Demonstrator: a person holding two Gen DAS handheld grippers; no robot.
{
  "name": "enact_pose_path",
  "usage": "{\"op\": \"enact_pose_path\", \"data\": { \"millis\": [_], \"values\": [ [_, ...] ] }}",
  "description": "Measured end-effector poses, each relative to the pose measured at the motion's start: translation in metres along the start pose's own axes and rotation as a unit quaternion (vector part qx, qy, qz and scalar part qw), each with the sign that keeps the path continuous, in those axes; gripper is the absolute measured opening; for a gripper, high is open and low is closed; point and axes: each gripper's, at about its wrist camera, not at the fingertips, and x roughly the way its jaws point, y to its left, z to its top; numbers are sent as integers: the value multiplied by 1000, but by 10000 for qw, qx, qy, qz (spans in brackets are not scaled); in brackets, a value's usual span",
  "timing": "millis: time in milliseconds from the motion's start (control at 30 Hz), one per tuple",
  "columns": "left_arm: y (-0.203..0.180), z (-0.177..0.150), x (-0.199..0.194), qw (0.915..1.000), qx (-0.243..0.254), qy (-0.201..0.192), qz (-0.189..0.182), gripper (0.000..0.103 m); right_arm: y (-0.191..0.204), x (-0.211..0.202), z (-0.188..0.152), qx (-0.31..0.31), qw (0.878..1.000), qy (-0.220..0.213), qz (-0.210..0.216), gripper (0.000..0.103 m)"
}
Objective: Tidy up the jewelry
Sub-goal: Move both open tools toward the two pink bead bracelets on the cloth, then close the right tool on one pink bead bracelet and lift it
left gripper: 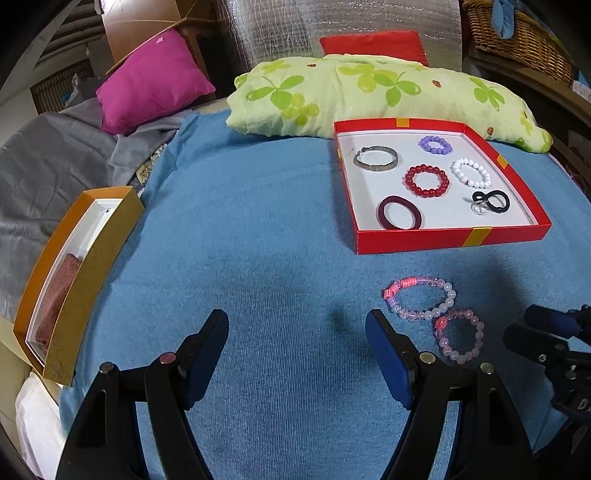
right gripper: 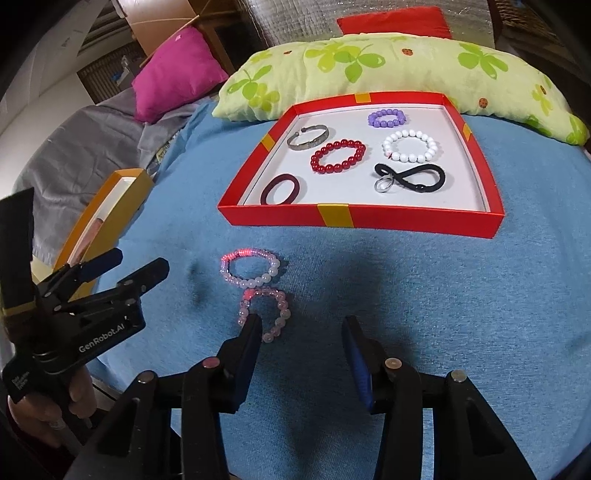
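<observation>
A shallow red box (left gripper: 448, 240) (right gripper: 360, 221) lies on the blue blanket and holds a metal bangle (left gripper: 376, 158), a purple bead bracelet (left gripper: 435, 144), a red bead bracelet (left gripper: 426, 180) (right gripper: 338, 155), a white bead bracelet (left gripper: 471, 171), a maroon hair tie (left gripper: 399, 212) and a black twisted tie with a ring (left gripper: 491, 201). Two pink bead bracelets lie in front of the box, the far one (left gripper: 421, 298) (right gripper: 250, 267) touching the near one (left gripper: 460, 335) (right gripper: 275, 314). My left gripper (left gripper: 297, 354) is open and empty, left of them. My right gripper (right gripper: 301, 350) is open, its left finger (right gripper: 251, 328) over the near pink bracelet.
A gold box (left gripper: 74, 273) (right gripper: 107, 210) with a reddish cloth inside lies at the blanket's left edge. A green clover pillow (left gripper: 369, 92) lies behind the red box, a magenta cushion (left gripper: 155, 81) far left. A wicker basket (left gripper: 517, 33) stands far right.
</observation>
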Motion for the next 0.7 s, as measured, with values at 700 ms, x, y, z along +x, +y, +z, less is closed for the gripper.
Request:
{"op": "enact_pose_path", "data": {
  "millis": [700],
  "values": [
    [1, -5, 14, 9995, -95, 300, 36, 77, 7, 23, -8, -485, 9926, -100, -1104, 7]
  ]
}}
